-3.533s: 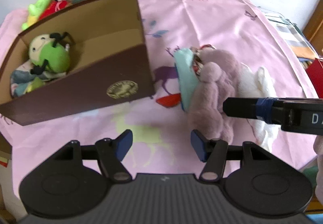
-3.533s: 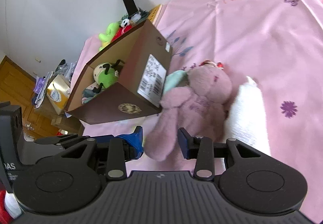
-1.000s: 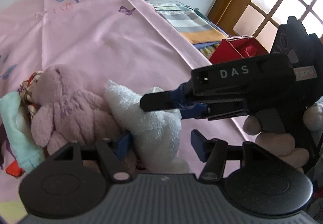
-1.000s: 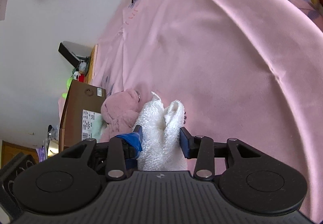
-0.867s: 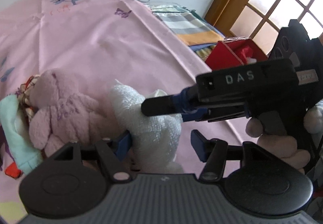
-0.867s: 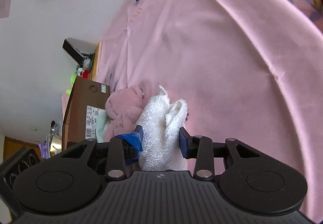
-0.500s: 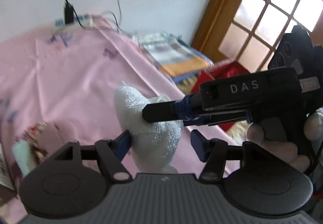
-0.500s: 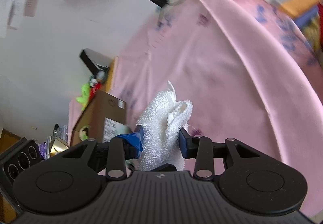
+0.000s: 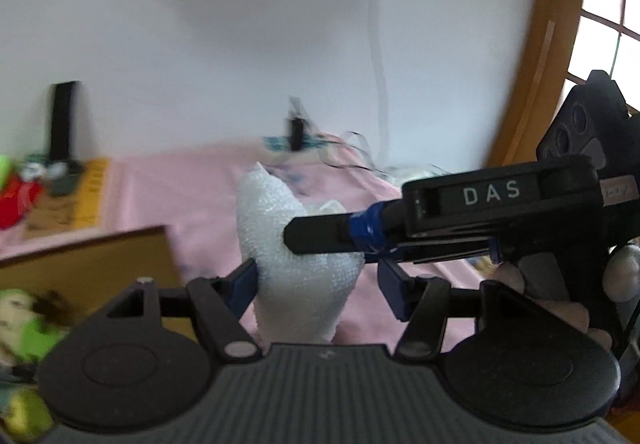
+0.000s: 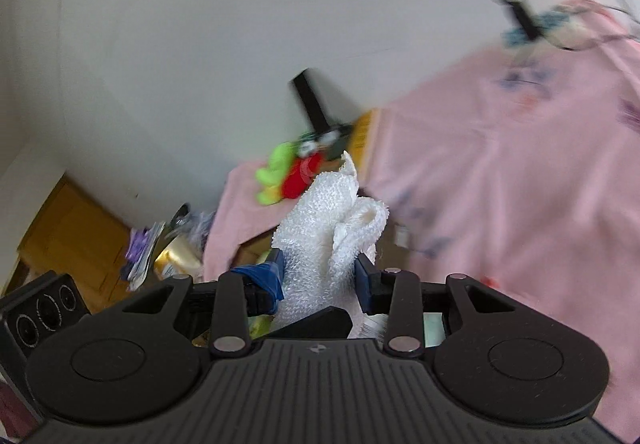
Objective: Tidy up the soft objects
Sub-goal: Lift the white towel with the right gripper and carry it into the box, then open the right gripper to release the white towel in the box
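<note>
A white fluffy towel point(image 9: 288, 244) hangs in the air above the pink bedsheet point(image 9: 192, 188). My right gripper point(image 10: 320, 270) is shut on the towel point(image 10: 332, 236), both pads pressing into it. Its black finger point(image 9: 328, 234) crosses the towel in the left wrist view. My left gripper point(image 9: 318, 278) stands open around the same towel: the left pad touches it and the right pad stands clear of it. The brown cardboard box point(image 9: 92, 264) lies low on the left with a green plush point(image 9: 36, 328) inside.
Green and red toys point(image 10: 280, 172) and a black stand point(image 10: 312, 100) sit by the white wall. A power strip with cables point(image 9: 292, 142) lies at the bed's far edge. A wooden window frame point(image 9: 532, 44) is at the right. A hand point(image 9: 536, 308) holds the right gripper.
Both grippers rose off the bed with the white towel and swung toward the box. The pink plush bear dropped out of view. The right gripper's pads drew a little tighter on the towel.
</note>
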Demonstrator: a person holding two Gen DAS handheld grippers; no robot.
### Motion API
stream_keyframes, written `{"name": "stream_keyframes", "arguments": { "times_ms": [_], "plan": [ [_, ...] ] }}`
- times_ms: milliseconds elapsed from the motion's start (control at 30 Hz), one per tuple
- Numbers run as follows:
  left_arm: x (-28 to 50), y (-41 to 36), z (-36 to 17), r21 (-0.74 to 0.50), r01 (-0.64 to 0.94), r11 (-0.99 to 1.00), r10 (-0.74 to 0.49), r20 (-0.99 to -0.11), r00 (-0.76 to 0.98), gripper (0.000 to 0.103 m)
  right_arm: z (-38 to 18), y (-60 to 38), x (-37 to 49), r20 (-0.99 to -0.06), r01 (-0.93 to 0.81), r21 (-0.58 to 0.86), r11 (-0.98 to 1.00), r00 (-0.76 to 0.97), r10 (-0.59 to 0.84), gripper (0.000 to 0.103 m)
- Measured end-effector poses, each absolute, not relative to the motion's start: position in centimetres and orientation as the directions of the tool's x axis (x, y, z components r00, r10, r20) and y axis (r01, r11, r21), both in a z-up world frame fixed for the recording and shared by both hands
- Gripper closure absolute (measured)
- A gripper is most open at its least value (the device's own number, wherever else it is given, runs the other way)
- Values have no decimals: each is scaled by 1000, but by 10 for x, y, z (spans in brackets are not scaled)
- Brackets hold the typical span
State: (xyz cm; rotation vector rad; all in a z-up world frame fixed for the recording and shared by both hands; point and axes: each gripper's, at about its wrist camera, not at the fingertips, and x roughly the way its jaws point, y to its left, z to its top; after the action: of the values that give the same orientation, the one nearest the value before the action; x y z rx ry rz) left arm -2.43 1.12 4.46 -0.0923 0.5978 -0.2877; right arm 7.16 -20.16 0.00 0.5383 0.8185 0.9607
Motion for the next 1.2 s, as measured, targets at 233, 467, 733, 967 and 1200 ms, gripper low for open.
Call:
{"name": "stream_keyframes", "arguments": {
  "times_ms": [233, 467, 733, 967, 1200],
  "plan": [
    [-4, 117, 28, -249, 151, 957, -275, -602, 750, 43, 7, -81, 82, -493, -576, 623, 528, 235, 838, 82],
    [26, 190, -21, -358, 92, 929, -335, -713, 615, 43, -19, 11, 92, -671, -603, 506, 616, 174, 721, 82],
    [45, 216, -68, -362, 52, 931, -348, -832, 432, 43, -60, 51, 91, -782, -540, 493, 682, 68, 619, 82],
    [46, 224, -79, -351, 91, 932, -361, -870, 337, 43, -74, 57, 85, -823, -493, 500, 712, -15, 567, 82],
    [38, 223, -76, -350, 144, 926, -378, -876, 301, 43, -78, 58, 86, -822, -427, 536, 729, -64, 566, 82]
  ]
}}
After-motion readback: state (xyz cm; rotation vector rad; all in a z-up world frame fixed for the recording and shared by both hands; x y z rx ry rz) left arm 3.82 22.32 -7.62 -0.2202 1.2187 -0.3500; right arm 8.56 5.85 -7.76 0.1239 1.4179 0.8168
